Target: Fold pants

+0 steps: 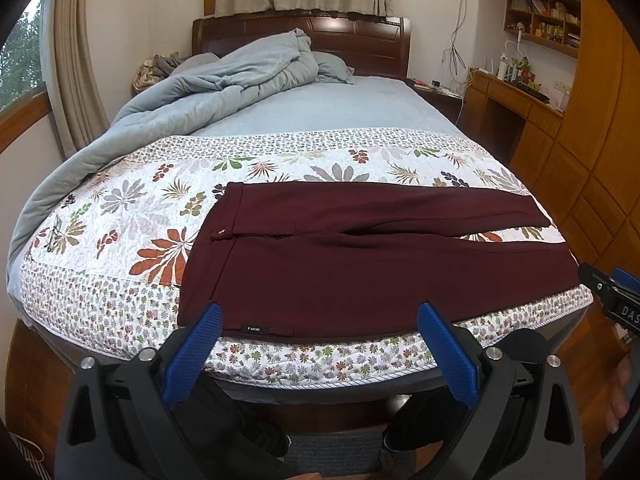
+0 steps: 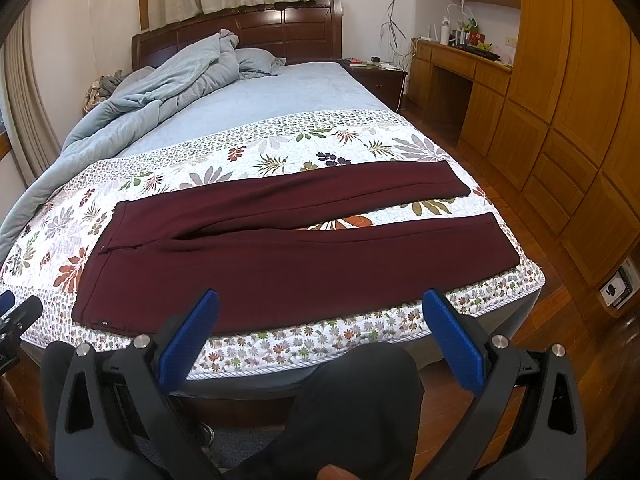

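Dark maroon pants (image 1: 360, 264) (image 2: 280, 256) lie flat across the foot of the bed on a floral quilt (image 1: 120, 216) (image 2: 260, 152), waistband to the left, both legs stretched to the right with a narrow gap between them. My left gripper (image 1: 320, 316) hovers open just short of the near waist corner, where a small black label (image 1: 253, 329) shows. My right gripper (image 2: 320, 304) is open too, held over the bed's near edge in front of the near leg. Nothing is between either pair of blue pads (image 1: 194, 354) (image 2: 454, 346). The right gripper's tip also shows at the left wrist view's right edge.
A rumpled blue duvet (image 1: 224, 84) (image 2: 160, 80) fills the far left of the bed below the dark headboard (image 1: 352, 40). Wooden wardrobes (image 2: 568, 100) and a desk (image 2: 460, 64) line the right wall. A person's dark-trousered legs (image 2: 352, 400) stand at the bed's foot.
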Demonstrator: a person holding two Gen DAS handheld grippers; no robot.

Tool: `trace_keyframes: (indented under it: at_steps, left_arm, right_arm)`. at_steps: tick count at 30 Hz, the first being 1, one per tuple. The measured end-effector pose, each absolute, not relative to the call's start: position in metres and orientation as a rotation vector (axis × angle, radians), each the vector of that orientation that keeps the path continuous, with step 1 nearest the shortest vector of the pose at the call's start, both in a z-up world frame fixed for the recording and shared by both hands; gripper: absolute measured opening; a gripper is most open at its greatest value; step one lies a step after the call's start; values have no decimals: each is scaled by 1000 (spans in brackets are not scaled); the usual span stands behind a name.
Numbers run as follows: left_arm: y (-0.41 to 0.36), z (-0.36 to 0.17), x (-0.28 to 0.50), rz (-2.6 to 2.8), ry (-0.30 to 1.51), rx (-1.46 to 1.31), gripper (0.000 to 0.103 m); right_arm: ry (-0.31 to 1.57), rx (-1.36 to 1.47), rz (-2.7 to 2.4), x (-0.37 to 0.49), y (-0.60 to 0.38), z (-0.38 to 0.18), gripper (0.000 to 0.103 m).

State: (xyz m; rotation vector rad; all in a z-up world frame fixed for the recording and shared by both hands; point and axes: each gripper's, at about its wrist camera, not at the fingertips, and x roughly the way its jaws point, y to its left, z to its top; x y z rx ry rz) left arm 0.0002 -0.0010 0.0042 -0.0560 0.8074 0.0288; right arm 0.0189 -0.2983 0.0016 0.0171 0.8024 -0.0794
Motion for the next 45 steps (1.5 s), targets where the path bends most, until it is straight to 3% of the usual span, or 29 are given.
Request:
trace_keyframes:
  at_steps: [45]
  left_arm:
    - [-3, -4, 3, 16, 824, -54, 99]
  right_arm:
    - [812, 21, -78, 15, -302, -4, 101]
